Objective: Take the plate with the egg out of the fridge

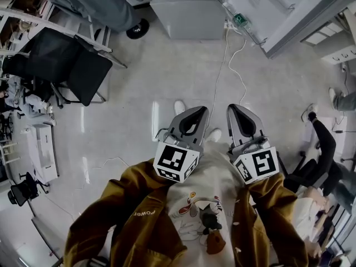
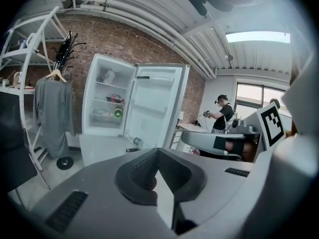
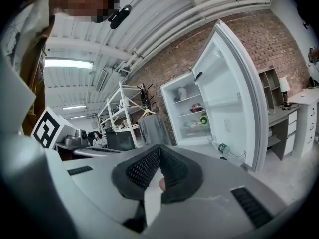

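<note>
You're standing well back from the fridge with both grippers up in front of your chest, aimed at it. The left gripper and right gripper sit side by side, near each other but apart. In its own view, the left gripper has its black pads pressed together at the tips with nothing pinched. The right gripper is the same: tips meeting, empty.

The head view only catches the fridge from above, with the fridge door standing open on your right, so there's no look inside. It does show the white cable trailing over the floor and the black chair off to your left.

The shelves only show up in the gripper views. There's a green item on a lower shelf and a bottle lying in the door's bottom rack. As for the plate with the egg, I can't pick it out. The stuff on the shelves is too small in both views.

Only the left gripper view has the gray garment on a hanger beside the fridge and a person standing far back. Only the right gripper view shows the white shelving rack and the drawer unit past the door.
</note>
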